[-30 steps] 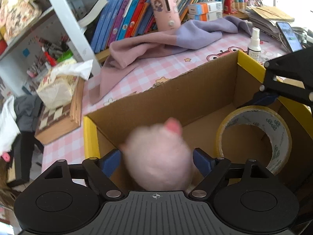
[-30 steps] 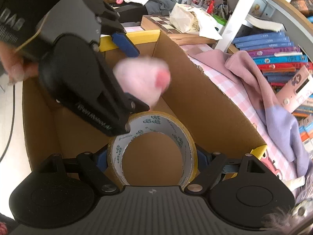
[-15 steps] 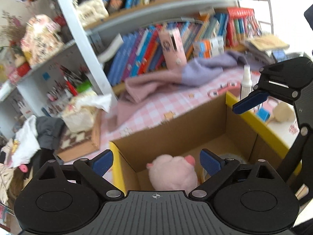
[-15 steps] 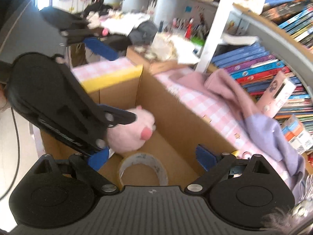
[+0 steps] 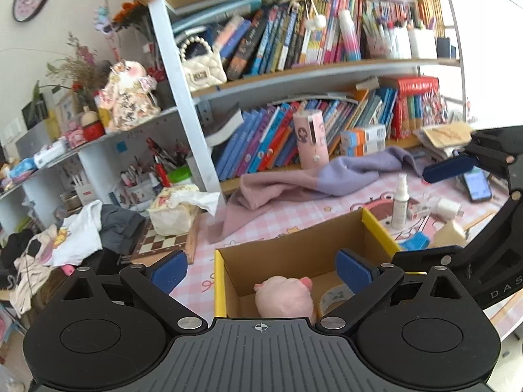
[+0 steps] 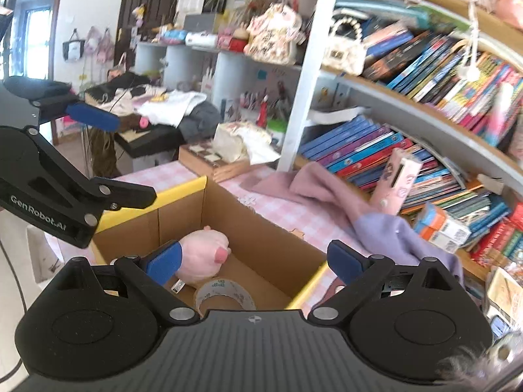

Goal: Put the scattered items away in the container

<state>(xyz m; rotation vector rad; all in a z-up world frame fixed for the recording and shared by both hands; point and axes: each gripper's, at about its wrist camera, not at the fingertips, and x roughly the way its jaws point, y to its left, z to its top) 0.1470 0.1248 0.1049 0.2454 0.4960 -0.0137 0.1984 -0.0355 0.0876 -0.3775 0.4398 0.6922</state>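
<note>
A cardboard box with yellow rims point(image 5: 294, 248) point(image 6: 261, 225) stands on the pink checked table. A pink plush toy point(image 5: 284, 297) point(image 6: 202, 254) lies inside it, and a roll of clear tape point(image 5: 333, 297) point(image 6: 225, 294) rests beside the toy. My left gripper point(image 5: 261, 266) hangs above the box's near end, open, with nothing between its blue pads. My right gripper point(image 6: 253, 259) is also open and holds nothing, raised over the box from the other side. In each wrist view the other gripper's blue pad point(image 5: 447, 168) point(image 6: 93, 117) shows at the frame's edge.
On the table beyond the box lie a pink and purple cloth point(image 5: 310, 183), a white spray bottle point(image 5: 400, 202), a phone point(image 5: 477, 186), a small blue item point(image 5: 415, 241) and a cream one point(image 5: 449, 233). A chessboard box with tissues point(image 5: 163, 238) sits left. Bookshelves stand behind.
Both grippers opened wider, letting go of the plush toy and the tape roll, which now lie in the box. Both hands rose and drew back from it.
</note>
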